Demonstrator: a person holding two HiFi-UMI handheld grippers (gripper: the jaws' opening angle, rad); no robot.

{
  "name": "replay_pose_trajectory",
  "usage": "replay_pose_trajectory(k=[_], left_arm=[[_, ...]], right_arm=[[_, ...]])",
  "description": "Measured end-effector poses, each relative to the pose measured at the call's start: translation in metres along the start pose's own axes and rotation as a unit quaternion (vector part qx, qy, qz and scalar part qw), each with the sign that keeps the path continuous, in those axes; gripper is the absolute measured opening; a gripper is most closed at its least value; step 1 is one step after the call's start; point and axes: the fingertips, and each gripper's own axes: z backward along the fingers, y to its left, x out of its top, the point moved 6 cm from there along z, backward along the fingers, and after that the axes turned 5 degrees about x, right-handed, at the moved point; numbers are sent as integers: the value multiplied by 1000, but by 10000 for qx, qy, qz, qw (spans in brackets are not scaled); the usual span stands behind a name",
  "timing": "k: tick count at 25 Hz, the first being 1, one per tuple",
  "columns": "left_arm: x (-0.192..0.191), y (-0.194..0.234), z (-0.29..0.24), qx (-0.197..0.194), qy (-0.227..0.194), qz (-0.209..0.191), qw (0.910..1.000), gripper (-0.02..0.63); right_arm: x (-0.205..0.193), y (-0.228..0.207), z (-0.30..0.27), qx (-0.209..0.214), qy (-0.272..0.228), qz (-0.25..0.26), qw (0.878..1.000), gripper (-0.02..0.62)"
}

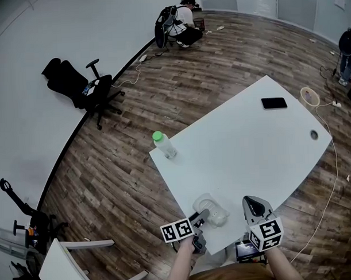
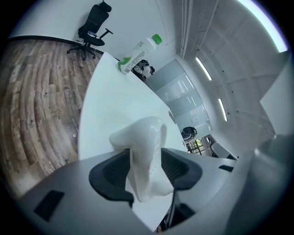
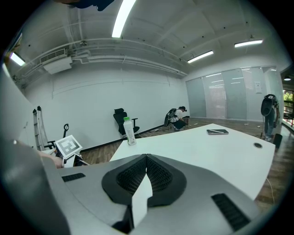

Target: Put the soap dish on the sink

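A white soap dish [image 1: 212, 210] lies on the white table [image 1: 250, 145] near its front edge. My left gripper [image 1: 202, 215] reaches it from the left. In the left gripper view the soap dish [image 2: 147, 147] fills the gap of the left gripper [image 2: 143, 169]; its dark pads [image 2: 110, 172] flank the dish closely without clearly pressing on it. My right gripper [image 1: 254, 204] hovers just right of the dish, apart from it. In its own view the right gripper [image 3: 147, 159] has its pads together with nothing in them. No sink shows in any view.
A green-capped bottle [image 1: 164, 145] stands at the table's left corner, and a black phone [image 1: 274, 103] lies at the far end. A black office chair [image 1: 84, 88] stands by the wall. One person [image 1: 183, 24] crouches far off, another [image 1: 348, 53] stands at right.
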Motion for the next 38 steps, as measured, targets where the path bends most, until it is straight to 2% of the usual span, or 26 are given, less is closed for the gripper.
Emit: replay_pose_trajectory(k=[18,22,26,32,35,38], left_arm=[[-7,11,13,62,32,-110,9999,199],[-7,12,16,140,87,-373,9992,153],[-8,8,19,102,103,-473,9988,132],[-9,5,26,-63,-9,-528,9986,115],[-9,6,31,-159,-167,-395,9990,110],[-9,5,35,-149,-406,-319,9986,32]], right_arm=[[-2,0,8,1,-25,-5,10000,8],[-1,1,9,27,-37,10,10000,9],[1,2,11,40,-39,32,10000,9],[2,2,11,61,-42,49,10000,9],[1,2,11,57,-44,52,10000,8],[0,1,13,51,-37,53,10000,8]])
